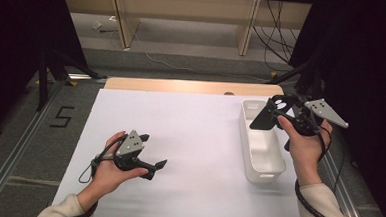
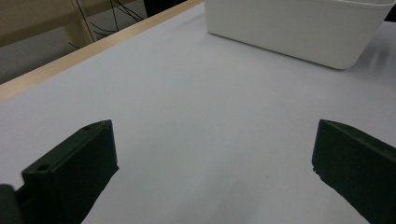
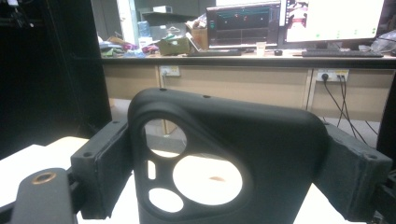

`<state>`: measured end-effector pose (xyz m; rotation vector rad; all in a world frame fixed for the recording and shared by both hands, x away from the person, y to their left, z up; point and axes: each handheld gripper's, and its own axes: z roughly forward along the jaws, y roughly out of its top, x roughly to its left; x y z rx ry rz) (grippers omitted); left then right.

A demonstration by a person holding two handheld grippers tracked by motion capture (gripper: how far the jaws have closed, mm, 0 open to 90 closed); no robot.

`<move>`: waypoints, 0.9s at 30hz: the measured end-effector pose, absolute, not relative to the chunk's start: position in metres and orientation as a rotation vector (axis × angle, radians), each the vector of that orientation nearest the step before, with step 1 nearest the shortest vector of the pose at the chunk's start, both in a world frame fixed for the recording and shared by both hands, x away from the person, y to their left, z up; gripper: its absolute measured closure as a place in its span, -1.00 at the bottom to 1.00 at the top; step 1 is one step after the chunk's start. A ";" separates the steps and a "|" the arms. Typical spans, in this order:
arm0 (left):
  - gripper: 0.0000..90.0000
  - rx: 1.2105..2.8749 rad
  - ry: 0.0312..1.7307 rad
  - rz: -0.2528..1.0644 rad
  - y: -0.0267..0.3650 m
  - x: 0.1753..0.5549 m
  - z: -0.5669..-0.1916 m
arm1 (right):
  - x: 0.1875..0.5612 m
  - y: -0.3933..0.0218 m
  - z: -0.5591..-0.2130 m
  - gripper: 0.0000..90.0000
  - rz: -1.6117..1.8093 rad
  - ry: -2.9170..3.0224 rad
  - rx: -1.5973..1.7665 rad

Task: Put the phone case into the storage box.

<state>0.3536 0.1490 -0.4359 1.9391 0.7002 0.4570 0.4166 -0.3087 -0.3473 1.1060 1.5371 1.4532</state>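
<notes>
My right claw (image 3: 224, 186) is clamped on a black phone case (image 3: 233, 158); its own view shows the camera cutouts, while the high view shows it above the white bin (image 1: 260, 142) at the table's right edge. My left claw (image 2: 215, 172) stands wide apart, holding nothing, low over the white table (image 2: 187, 102).

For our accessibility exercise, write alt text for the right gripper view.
A black phone case with round camera cut-outs is clamped between the right gripper's two black jaws, which press on its left and right edges. Behind it stands a desk with lit monitors and clutter.
</notes>
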 end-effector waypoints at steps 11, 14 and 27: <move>-1.00 1.940 0.699 0.456 0.149 0.354 -0.436 | 0.419 -0.309 -0.349 -0.66 1.433 1.548 1.100; -1.00 1.939 0.700 0.456 0.149 0.354 -0.436 | 0.420 -0.309 -0.349 -0.66 1.427 1.550 1.100; -1.00 1.936 0.701 0.457 0.149 0.354 -0.436 | 0.425 -0.310 -0.351 -0.66 1.424 1.556 1.099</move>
